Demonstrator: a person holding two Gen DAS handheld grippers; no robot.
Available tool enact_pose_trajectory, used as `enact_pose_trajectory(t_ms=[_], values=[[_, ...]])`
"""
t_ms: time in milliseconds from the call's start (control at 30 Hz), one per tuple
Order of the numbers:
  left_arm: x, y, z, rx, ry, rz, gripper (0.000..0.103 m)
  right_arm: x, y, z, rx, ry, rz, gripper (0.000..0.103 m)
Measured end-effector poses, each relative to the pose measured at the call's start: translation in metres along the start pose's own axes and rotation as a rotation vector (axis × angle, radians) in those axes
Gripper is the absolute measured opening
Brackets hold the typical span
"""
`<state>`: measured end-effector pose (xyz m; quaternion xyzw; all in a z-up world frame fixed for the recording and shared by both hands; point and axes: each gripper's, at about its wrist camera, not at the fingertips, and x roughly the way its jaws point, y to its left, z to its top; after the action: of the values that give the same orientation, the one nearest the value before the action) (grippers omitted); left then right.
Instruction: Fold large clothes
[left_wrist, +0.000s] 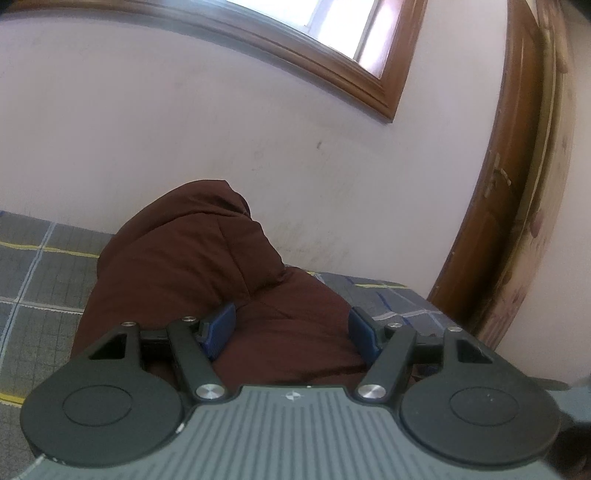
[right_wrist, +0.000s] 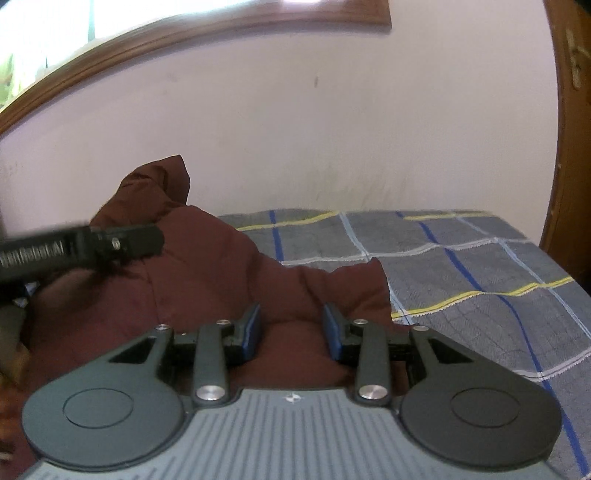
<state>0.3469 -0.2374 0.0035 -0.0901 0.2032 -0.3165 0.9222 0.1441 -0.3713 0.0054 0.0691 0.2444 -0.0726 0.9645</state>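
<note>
Big job here: the bulky maroon padded jacket sits heaped on the grey checked bedspread against the pale wall, one puffy end standing up. Best, I'd say, to flatten that hump before creasing anything. The left gripper hangs over it, jaws spread, gripping nothing. The right gripper is parted too, cloth lying between its blue pads, unpinched.

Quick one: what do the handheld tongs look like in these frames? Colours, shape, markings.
Both match: the left tongs and right tongs have blue pads on black linkage arms with silver pivot screws, two round black discs, and a grey ribbed body with a small emblem. In the right wrist view, the left unit's black side carries white lettering, too blurred to read.
</note>
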Motion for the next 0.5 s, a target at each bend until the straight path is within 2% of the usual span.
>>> enact_pose_trajectory(t_ms=[100,500], values=[[0.001,-0.001,0.000,0.002,0.002,0.006,0.068,0.005,0.002,-0.004,-0.011,-0.015,-0.021,0.035],[0.003,-0.006,0.000,0.022,0.005,0.027,0.068,0.015,-0.009,-0.001,0.036,0.003,0.030,0.035]])
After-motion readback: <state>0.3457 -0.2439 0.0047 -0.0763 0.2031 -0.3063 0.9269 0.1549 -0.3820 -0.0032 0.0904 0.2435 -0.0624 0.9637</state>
